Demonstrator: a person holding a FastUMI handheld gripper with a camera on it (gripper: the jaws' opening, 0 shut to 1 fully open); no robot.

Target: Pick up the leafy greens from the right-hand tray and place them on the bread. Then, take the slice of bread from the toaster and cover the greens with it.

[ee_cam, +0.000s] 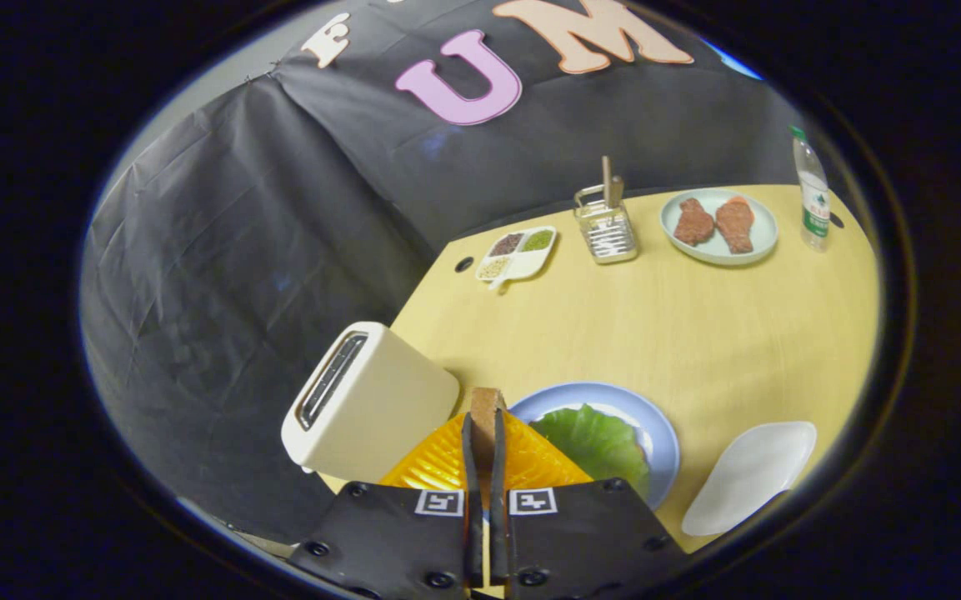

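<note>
From the gripper view, I saw my gripper (pixel 484 429) clenched on a slice of bread (pixel 484 406), both fingers (pixel 467 467) pressed against its flat faces so that the brown crust edge stood up between and just above the tips. Two small square black-and-white markers sat on the gripper's body behind the fingers; they carried a block pattern, not words. The held slice hung above a ribbed orange mat (pixel 438 462), glossy and ridged like moulded plastic. Just right of the fingers lay a round blue plate (pixel 659 433) with a white centre, and on it the leafy greens (pixel 601 442), a crinkled, veined green leaf covering the middle; I could not tell what was beneath it. Left of the fingers stood the toaster (pixel 372 404), a cream, smooth, rounded box with a long dark slot on top. Right of the plate sat a white tray (pixel 751 475), glossy and rounded-oblong. All of this rested on a pale wood-grain table (pixel 697 333). Beyond, I saw a white divided dish (pixel 518 254) of seeds and spices, a clear ribbed holder (pixel 605 225) with wooden sticks, a pale plate (pixel 763 233) bearing two reddish meat pieces (pixel 713 223), and a clear bottle (pixel 813 196) with a green cap, its label too small to read.
</note>
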